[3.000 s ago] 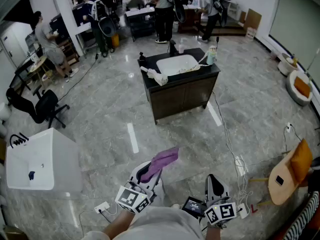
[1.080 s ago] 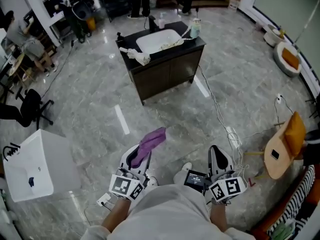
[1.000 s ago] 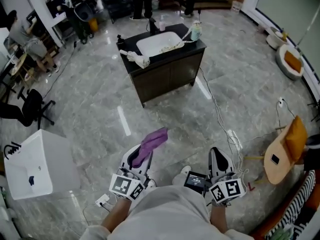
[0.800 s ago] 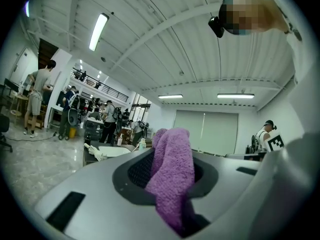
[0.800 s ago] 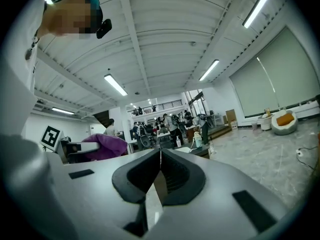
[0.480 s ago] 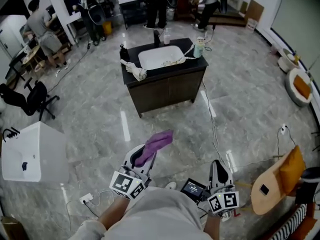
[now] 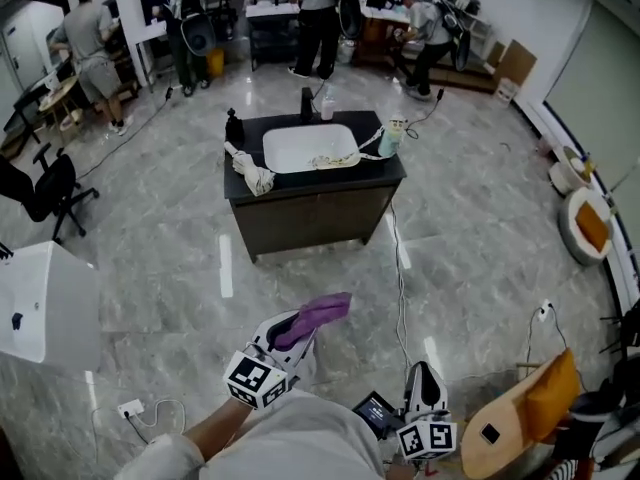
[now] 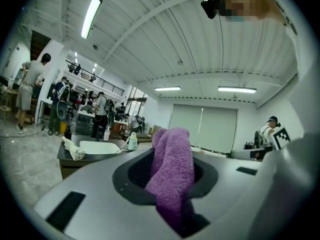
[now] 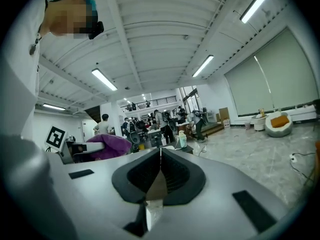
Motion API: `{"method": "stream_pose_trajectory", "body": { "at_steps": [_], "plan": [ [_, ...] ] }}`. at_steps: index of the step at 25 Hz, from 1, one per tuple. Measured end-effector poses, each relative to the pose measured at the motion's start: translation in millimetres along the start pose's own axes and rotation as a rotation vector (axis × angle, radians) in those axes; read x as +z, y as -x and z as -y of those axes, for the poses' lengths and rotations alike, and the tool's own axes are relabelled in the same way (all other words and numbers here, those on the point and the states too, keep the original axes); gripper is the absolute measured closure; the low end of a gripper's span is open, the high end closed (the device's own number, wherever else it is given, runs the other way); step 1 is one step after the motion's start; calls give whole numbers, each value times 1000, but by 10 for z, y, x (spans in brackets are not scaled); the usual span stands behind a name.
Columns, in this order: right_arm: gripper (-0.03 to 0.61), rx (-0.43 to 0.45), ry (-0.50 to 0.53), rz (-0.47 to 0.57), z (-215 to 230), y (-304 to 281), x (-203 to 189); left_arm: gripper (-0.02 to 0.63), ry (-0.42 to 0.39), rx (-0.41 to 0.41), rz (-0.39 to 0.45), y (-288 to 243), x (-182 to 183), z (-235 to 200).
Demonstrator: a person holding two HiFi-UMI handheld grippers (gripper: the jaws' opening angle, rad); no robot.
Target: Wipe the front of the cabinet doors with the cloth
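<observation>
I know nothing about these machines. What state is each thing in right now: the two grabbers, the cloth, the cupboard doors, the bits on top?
left gripper: shut on the purple cloth.
right gripper: shut, nothing between its fingers.
purple cloth: clamped, loose end sticking out ahead.
cabinet doors: closed, well away from the cloth.
white rag: draped over the countertop's left edge.
bottle: upright on the countertop.

Cannot follow purple cloth [image 8: 175,156] to its lower end: sunk in the slot of left gripper [image 8: 167,171]. Cannot make out handles or seams on cabinet doors [image 7: 310,223]: too small. Cannot read bottle [image 7: 392,138] beside sink [image 7: 308,148]. Cut by left edge: white unit [image 7: 40,303]. Cut by bottom edge: wooden chair [image 7: 520,418].
</observation>
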State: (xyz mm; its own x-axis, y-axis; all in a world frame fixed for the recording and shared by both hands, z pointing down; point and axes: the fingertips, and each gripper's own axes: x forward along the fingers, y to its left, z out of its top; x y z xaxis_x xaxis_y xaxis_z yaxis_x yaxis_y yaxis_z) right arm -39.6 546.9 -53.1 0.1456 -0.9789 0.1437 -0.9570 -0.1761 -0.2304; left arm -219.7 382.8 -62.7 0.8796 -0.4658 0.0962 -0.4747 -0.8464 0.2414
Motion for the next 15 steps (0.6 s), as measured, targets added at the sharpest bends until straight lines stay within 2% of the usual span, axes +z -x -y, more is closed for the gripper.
{"method": "stream_pose_trajectory", "body": {
  "at_steps": [5, 9, 15],
  "plan": [
    [551, -85, 1, 12, 535, -739, 354, 518, 12, -65, 8, -1043, 208, -300],
    [551, -113, 71, 24, 801, -1325, 669, 518, -24, -149, 36, -1845, 457, -532],
    [551, -164, 88, 17, 1163, -1924, 871, 518, -61, -182, 66, -2681, 778, -960]
  ]
}}
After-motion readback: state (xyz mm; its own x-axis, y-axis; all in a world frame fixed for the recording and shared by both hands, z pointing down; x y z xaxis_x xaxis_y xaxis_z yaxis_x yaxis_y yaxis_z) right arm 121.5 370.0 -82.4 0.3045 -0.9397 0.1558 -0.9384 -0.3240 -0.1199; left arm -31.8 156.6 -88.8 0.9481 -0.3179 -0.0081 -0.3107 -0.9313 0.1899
